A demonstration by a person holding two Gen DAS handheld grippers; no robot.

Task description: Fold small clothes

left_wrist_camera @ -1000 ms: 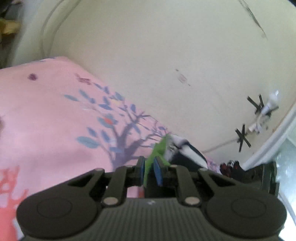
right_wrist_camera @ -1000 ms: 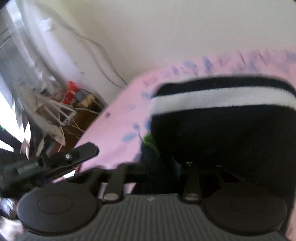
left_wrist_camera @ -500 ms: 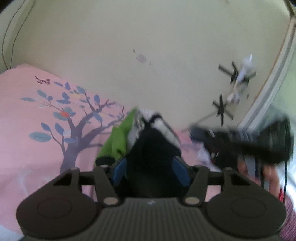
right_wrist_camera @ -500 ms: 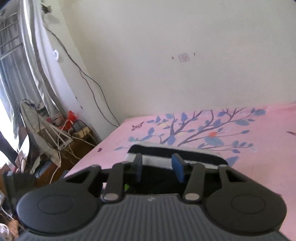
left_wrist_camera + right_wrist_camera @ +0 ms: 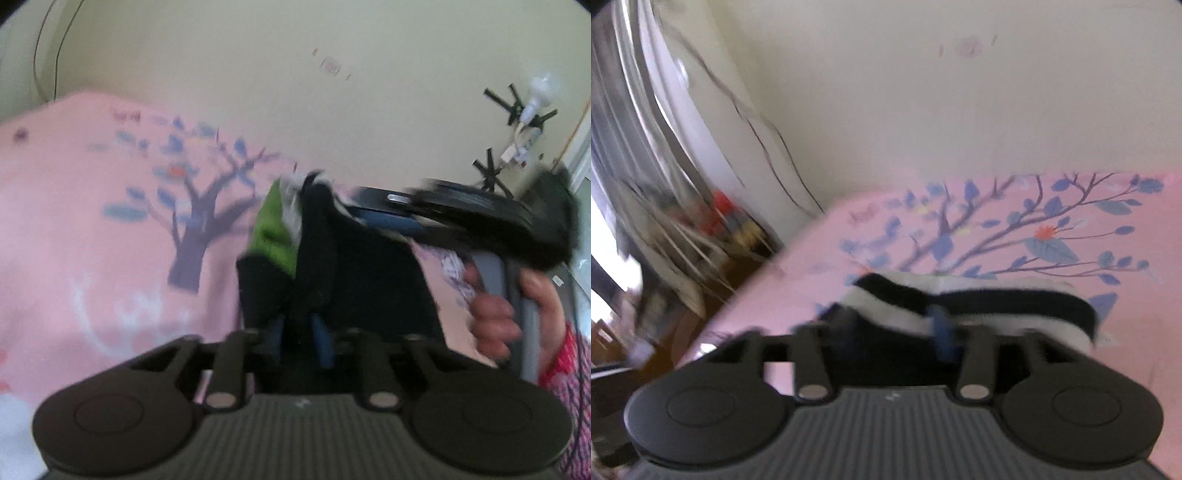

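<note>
The garment (image 5: 354, 273), black with a green patch and a black-and-white striped band, lies on the pink sheet (image 5: 92, 229) near the bed's edge and corner, directly ahead of both grippers. The left gripper (image 5: 297, 338) has just been closing; black cloth fills the narrow gap between its blue pads, though blur hides whether they pinch it. The right gripper (image 5: 892, 332) has just been opening, its jaws wide over the striped band (image 5: 979, 306), one pad in front of it without pressing. In the right view that band runs crosswise to the fingers. The left gripper seems nearer to a grip, so the next fold likely falls to it.
</note>
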